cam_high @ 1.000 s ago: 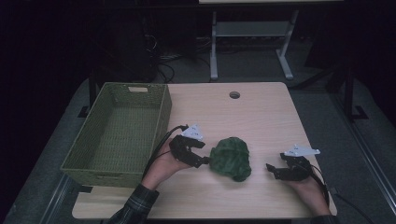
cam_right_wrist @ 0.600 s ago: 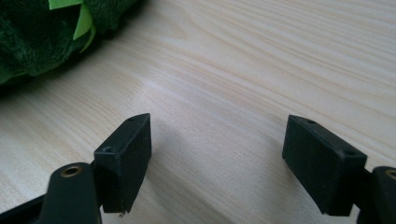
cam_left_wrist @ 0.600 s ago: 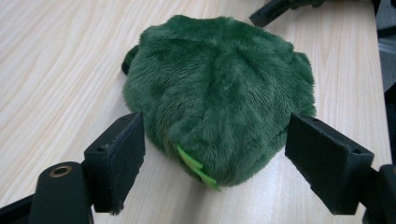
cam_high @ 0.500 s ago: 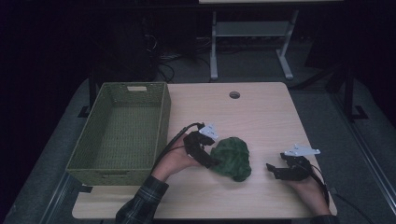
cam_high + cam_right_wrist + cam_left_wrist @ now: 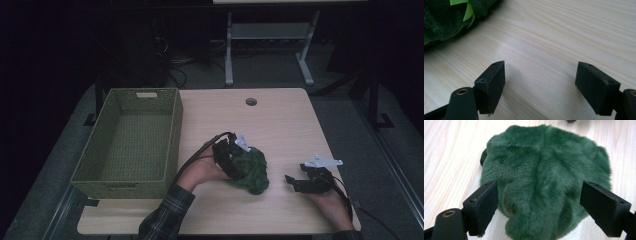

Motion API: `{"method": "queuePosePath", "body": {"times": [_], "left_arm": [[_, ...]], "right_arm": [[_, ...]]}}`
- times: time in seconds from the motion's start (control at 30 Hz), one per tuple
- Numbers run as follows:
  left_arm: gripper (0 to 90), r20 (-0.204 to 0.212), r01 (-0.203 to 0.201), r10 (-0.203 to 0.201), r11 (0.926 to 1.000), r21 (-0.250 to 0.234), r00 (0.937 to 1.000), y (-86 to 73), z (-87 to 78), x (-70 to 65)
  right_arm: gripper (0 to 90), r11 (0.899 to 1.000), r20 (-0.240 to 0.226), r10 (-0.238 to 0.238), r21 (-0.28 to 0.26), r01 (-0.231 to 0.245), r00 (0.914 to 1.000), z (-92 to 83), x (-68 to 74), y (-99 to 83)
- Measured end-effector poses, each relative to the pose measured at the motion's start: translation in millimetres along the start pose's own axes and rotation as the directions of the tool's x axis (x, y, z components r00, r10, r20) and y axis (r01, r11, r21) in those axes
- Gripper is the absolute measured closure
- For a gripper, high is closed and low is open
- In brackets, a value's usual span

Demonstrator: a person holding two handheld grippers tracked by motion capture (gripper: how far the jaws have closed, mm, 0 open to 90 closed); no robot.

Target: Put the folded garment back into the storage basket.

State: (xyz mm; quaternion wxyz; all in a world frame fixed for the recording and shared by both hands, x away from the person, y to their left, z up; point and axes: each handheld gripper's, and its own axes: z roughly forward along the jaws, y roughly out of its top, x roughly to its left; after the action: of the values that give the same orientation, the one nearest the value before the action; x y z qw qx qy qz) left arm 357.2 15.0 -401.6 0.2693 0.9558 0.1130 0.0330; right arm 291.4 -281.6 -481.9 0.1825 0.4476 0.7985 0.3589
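Observation:
A dark green plush toy (image 5: 254, 171) lies on the wooden table (image 5: 280, 125), front of centre. My left gripper (image 5: 239, 167) has come up against its left side. In the left gripper view the fuzzy plush (image 5: 544, 170) sits between the two black jaws of that gripper (image 5: 546, 207). The jaws have just been opening and stand wide apart, not pressing the fur. My right gripper (image 5: 294, 183) rests open on the table to the right of the toy, with nothing between its pads (image 5: 540, 85). A corner of the plush (image 5: 441, 22), with a light green tag, shows at the upper left of the right gripper view.
A green woven basket (image 5: 172, 135) stands along the table's left side with nothing inside. A round cable hole (image 5: 251, 101) sits near the far edge. Bare wood lies between the toy and the right gripper.
My left gripper slid right from beside the basket up to the plush, and its jaws widened so that they now straddle the toy. The right gripper stayed put.

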Motion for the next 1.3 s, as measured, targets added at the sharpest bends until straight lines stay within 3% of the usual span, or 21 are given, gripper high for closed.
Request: {"method": "queuePosePath", "body": {"times": [0.23, 0.33, 0.57, 0.8, 0.9, 1.13, 1.3], "left_arm": [[13.0, 0.058, -0.018, 0.014, 0.9963, 0.084, 0.9982, -3.6, 19.1, 2.6], [12.9, 0.076, -0.025, 0.017, 0.9950, 0.097, 0.9970, -7.8, 25.9, 1.9], [12.5, 0.065, -0.037, 0.029, 0.9919, 0.121, 0.9975, -12.3, 37.4, 0.4], [14.0, 0.021, -0.049, 0.047, 0.9855, 0.162, 0.9987, -12.4, 48.2, -5.1], [22.1, 0.018, -0.051, 0.048, 0.9844, 0.168, 0.9987, -11.8, 45.7, -3.0], [60.0, 0.012, -0.011, 0.009, 0.9842, 0.177, 0.9999, -11.0, 38.8, 0.5], [64.8, 0.016, 0.006, -0.009, 0.9857, 0.168, 0.9998, -11.8, 37.1, 1.7]], "right_arm": [[23.7, 1.000, 0.000, -0.001, 0.000, 0.001, 1.0000, 0.0, -0.1, -0.1], [23.7, 1.000, 0.000, -0.001, 0.000, 0.001, 1.0000, 0.0, -0.1, 0.0], [23.8, 1.000, 0.001, -0.001, 0.000, 0.001, 1.0000, 0.0, 0.0, 0.0], [23.8, 1.000, 0.001, -0.001, 0.000, 0.001, 1.0000, 0.0, 0.0, -0.1], [23.8, 1.000, 0.001, -0.001, 0.000, 0.001, 1.0000, 0.0, 0.0, -0.1], [23.8, 1.000, 0.002, -0.001, 0.000, 0.001, 1.0000, 0.0, 0.0, -0.1], [23.8, 1.000, 0.002, -0.001, -0.001, 0.001, 1.0000, 0.1, 0.0, -0.1]]}}
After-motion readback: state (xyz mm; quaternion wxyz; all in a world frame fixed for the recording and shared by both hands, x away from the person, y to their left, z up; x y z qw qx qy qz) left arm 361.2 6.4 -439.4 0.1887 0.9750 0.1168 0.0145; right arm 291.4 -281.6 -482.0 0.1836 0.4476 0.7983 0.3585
